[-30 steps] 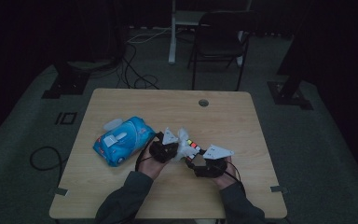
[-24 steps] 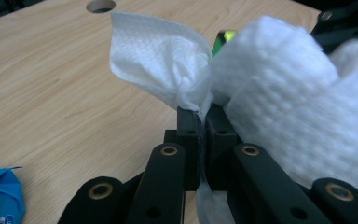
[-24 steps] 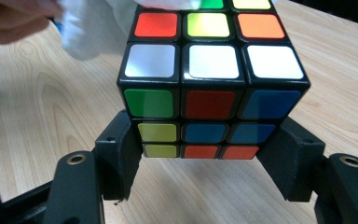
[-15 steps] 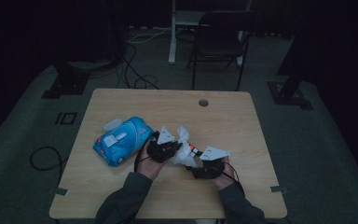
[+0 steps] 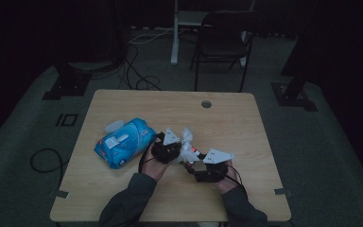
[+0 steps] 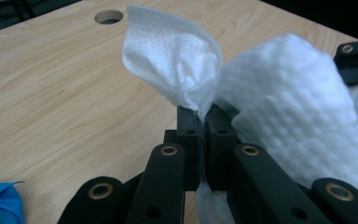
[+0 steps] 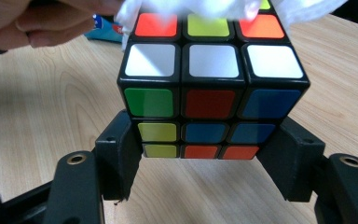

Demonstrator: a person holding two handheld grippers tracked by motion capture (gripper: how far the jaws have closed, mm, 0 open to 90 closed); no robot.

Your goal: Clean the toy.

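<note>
A colour cube (image 7: pixel 212 93) with black edges is clamped between the jaws of my right gripper (image 7: pixel 209 154), just above the table. My left gripper (image 6: pixel 203 116) is shut on a white wipe (image 6: pixel 177 60), which bunches above its closed tips. The wipe (image 7: pixel 205 7) drapes over the cube's top face. In the high view the left gripper (image 5: pixel 179 147) and right gripper (image 5: pixel 194 161) meet at the table's front middle, with the wipe (image 5: pixel 187 141) between them over the cube (image 5: pixel 196 152).
A blue pack of wipes (image 5: pixel 123 142) lies on the wooden table (image 5: pixel 246 123) left of the hands. A cable hole (image 5: pixel 206 104) sits near the far edge. A chair (image 5: pixel 227 42) and floor cables stand beyond the table.
The left gripper has shifted a little with the wipe against the cube. The right gripper and the cube have kept still.
</note>
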